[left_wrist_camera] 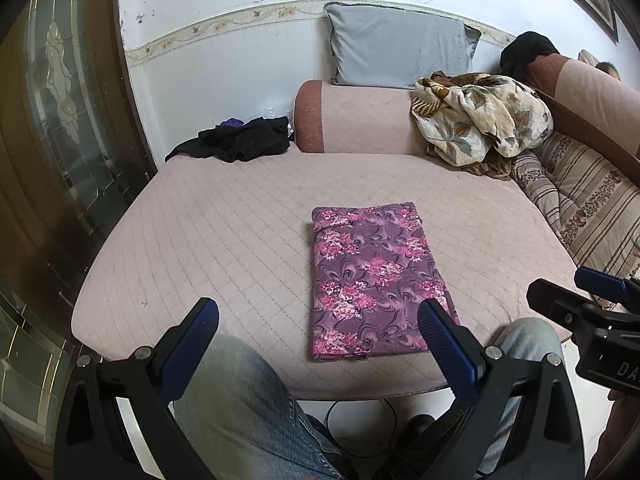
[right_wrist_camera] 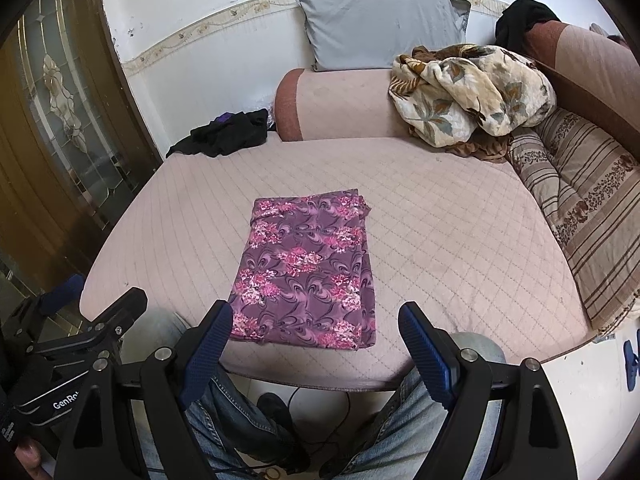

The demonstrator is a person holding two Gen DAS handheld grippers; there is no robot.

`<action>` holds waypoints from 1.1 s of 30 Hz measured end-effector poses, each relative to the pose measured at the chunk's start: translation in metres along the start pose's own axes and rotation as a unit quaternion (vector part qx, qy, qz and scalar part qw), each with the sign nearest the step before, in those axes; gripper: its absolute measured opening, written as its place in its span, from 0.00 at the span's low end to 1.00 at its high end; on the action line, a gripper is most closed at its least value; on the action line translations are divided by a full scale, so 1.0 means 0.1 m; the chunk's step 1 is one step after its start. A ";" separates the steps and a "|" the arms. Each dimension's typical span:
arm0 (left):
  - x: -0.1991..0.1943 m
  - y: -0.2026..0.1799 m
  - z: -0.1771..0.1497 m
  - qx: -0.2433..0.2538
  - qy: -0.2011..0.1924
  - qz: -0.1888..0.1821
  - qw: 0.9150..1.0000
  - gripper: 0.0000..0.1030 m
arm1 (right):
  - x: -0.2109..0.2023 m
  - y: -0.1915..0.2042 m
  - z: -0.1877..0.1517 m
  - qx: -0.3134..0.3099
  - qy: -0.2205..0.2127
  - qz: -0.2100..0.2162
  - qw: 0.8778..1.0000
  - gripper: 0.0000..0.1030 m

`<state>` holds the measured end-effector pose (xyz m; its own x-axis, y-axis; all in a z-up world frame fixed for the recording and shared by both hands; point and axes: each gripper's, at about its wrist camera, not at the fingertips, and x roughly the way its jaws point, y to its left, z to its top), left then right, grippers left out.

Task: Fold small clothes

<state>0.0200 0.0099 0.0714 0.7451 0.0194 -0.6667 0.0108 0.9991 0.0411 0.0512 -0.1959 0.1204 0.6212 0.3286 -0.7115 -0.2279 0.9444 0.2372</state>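
From the left wrist, a quilted pink sofa seat (left_wrist_camera: 240, 216) filled the room's corner, the folded floral cloth (left_wrist_camera: 376, 276) lying flat near its front edge, right of centre; the left tool (left_wrist_camera: 318, 314) hovered spread wide, empty. From the right wrist, the right tool (right_wrist_camera: 316, 320) likewise gaped, holding nothing. This piece looked finished; next likely called for fetching the black clothes (right_wrist_camera: 228, 132) at the far left corner. No containers showed.

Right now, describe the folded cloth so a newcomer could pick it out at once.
Start at the pink quilted couch seat in front of the person. In the middle of it lies the folded cloth, a flat rectangle, apart from both open grippers. It alone is purple with pink flowers: the black clothes sit far left, the cream blanket far right.
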 end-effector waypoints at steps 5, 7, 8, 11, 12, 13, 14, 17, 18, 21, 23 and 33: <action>0.01 -0.02 -0.01 -0.002 0.002 0.001 1.000 0.96 | 0.01 0.00 -0.01 0.002 0.004 0.001 1.000 0.86; 0.03 -0.03 -0.02 -0.002 0.007 0.002 1.000 0.96 | 0.02 -0.01 0.00 0.004 0.005 0.001 1.000 0.86; 0.05 -0.01 -0.01 -0.002 0.009 0.001 1.000 0.96 | 0.02 -0.02 0.01 0.005 0.006 0.000 1.000 0.86; 0.10 -0.01 0.00 -0.001 0.015 0.004 1.000 0.96 | 0.05 -0.05 0.01 0.011 0.007 0.001 1.000 0.87; 0.11 0.00 0.00 -0.001 0.015 0.004 1.000 0.96 | 0.06 -0.06 0.02 0.013 0.008 0.002 1.000 0.87; 0.12 0.00 -0.01 -0.002 0.016 0.005 1.000 0.96 | 0.08 -0.08 0.02 0.014 0.009 0.002 1.000 0.87; 0.13 0.01 0.00 -0.002 0.017 0.005 1.000 0.96 | 0.09 -0.08 0.02 0.015 0.012 0.002 1.000 0.87; 0.17 0.02 0.01 0.000 0.020 0.005 1.000 0.96 | 0.13 -0.10 0.03 0.015 0.014 0.001 1.000 0.87; 0.17 0.02 0.01 0.002 0.019 0.005 1.000 0.96 | 0.13 -0.10 0.04 0.015 0.013 0.002 1.000 0.87; 0.20 0.02 0.02 0.004 0.019 0.007 1.000 0.96 | 0.12 -0.09 0.04 0.016 0.010 0.003 1.000 0.87; 0.21 0.02 0.02 0.004 0.020 0.006 1.000 0.96 | 0.12 -0.11 0.04 0.017 0.009 0.005 1.000 0.87; 0.37 -0.03 0.06 0.010 0.032 0.006 0.999 0.96 | 0.24 -0.11 0.09 0.016 0.018 0.011 1.000 0.87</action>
<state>0.0518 0.0074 0.0514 0.7005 0.0349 -0.7128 0.0159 0.9978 0.0645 0.0749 -0.1982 0.1070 0.5892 0.3487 -0.7288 -0.2161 0.9372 0.2738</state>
